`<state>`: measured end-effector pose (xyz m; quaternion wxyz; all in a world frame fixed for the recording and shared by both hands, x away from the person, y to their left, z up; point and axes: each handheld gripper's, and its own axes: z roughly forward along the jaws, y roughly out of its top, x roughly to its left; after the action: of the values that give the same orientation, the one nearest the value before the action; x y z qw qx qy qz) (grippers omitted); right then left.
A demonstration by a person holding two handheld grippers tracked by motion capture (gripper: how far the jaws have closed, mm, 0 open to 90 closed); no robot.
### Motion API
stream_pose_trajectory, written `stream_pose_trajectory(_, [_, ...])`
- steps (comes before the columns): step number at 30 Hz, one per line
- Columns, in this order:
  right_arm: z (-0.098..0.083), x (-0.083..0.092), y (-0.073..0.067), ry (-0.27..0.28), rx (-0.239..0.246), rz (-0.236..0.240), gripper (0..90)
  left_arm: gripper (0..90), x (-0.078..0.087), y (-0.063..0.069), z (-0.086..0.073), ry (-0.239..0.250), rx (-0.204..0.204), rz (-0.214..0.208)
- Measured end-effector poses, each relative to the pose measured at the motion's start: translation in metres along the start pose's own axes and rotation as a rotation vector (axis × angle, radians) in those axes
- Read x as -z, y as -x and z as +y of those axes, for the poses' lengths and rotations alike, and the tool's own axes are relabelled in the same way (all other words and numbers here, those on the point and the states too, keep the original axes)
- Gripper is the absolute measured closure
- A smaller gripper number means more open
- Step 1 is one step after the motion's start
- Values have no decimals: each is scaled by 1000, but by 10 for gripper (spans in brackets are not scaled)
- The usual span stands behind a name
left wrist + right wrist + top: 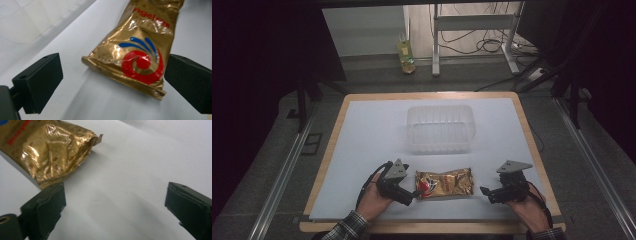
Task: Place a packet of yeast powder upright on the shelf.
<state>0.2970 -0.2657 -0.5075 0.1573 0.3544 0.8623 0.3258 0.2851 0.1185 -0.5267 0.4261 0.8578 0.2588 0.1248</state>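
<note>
Around you the room is dim, with a grey floor, a white metal frame [472, 30] trailing cables at the back and a yellow bottle [406, 54] standing on the floor beyond the far edge of the table. Your wooden table [331, 145] is covered almost to its edges by a white sheet [362, 150]. On the far half of that sheet sits a clear plastic tub [441, 128], upright. Nearer to you, just this side of the tub and apart from it, lies the gold snack packet [445, 183], flat on the sheet with its long side running left to right, between your two hands.

Your left gripper [412, 195] is at the packet's left end. In the left gripper view its jaws stand wide apart with the packet's sealed end, the one with the red and blue swirl, between them; the right-hand jaw is just beside the packet's corner, and you cannot tell whether it touches. Nothing is clamped.

Your right gripper [485, 192] is near the packet's right end. Its jaws are spread wide over bare sheet and hold nothing; in the right gripper view the packet's crinkled end lies just beyond the left-hand jaw.
</note>
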Motion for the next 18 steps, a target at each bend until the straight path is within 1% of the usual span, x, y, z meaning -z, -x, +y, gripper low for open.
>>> stream_pose_trajectory(2, [-2, -1, 0, -6, 12, 8, 38, 19, 1, 0, -2, -4, -18, 15])
stream_pose_trajectory(3, [-2, -2, 0, -8, 16, 13, 36, 19, 1, 0, -4, 0, -21, 14])
stream_pose_trajectory(4, [-3, -2, 0, -13, 12, 12, 34, 19, 2, 0, -4, 6, -17, 4])
stream_pose_trajectory(5, [-3, -2, 0, -13, 12, 12, 34, 19, 2, 0, -4, 6, -17, 4])
stream_pose_trajectory(7, [-3, -4, 0, -13, 5, 10, 34, 19, 2, 0, -6, 5, 2, -7])
stream_pose_trajectory(10, [-4, -5, -1, -20, 6, 10, 35, 16, 2, 3, -7, -8, 2, 1])
stream_pose_trajectory(13, [-4, -5, -1, -23, 9, 6, 35, 15, 2, 3, -6, -5, 5, -2])
stream_pose_trajectory(16, [-4, -4, -1, -23, 9, 3, 35, 15, 2, 5, -6, -15, -5, 3])
stream_pose_trajectory(18, [-4, -5, -1, -20, 9, 6, 35, 15, 2, 5, -5, -20, -4, 7])
